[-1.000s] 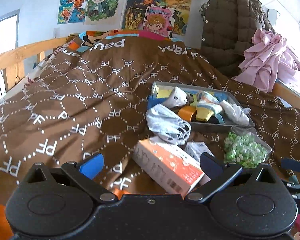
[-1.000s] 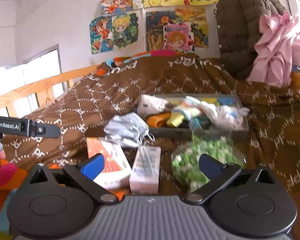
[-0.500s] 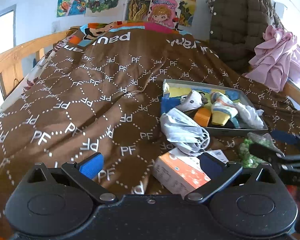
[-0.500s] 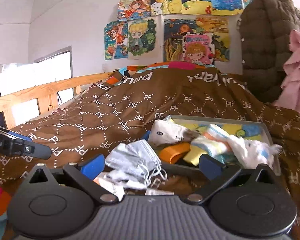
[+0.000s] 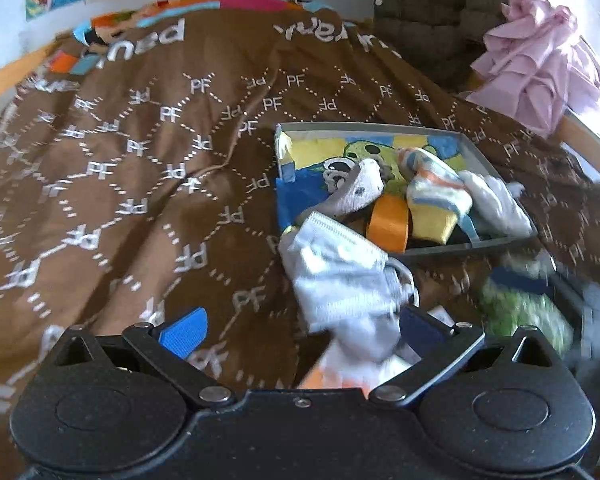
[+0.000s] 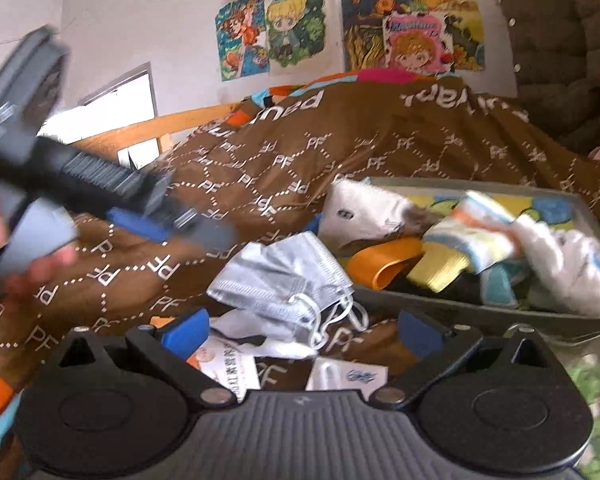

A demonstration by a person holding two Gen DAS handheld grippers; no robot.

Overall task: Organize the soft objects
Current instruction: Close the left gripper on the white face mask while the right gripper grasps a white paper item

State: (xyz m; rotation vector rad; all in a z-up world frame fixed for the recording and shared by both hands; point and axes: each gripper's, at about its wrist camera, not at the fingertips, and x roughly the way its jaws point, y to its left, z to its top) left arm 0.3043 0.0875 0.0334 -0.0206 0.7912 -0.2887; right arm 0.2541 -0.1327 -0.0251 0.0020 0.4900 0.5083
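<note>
My right gripper [image 6: 303,332] has its blue fingers spread wide and holds nothing. The bunch of face masks [image 6: 284,284] lies straight ahead of them, just above the gap at lower centre of the right wrist view, its ear loops trailing toward my right finger. Its long axis runs from lower left to upper right, roughly across the line of my fingers, so I judge a forward reach would straddle it well.

My left gripper [image 5: 300,330] is spread too, and empty. In the left wrist view the masks [image 5: 339,276] sit right of centre, crowding the right finger [image 5: 417,326]; the picture is blurred there, so I cannot tell whether they touch it. Both grippers are close, but the masks lie centred for the right one and off to the side for the left, so the right seems better placed.

Outward, the grey tray [image 6: 479,304] stands just beyond the masks in the right half of the frame, holding socks, an orange band [image 6: 383,262] and white cloth. The masks overlap its near left corner. Under my right fingers lie a printed box [image 6: 224,364] and a small white packet [image 6: 347,376], which could get pinched along with the masks. A green bag [image 5: 519,312] lies at lower right in the left view. All rests on the brown quilt [image 5: 140,168].
</note>
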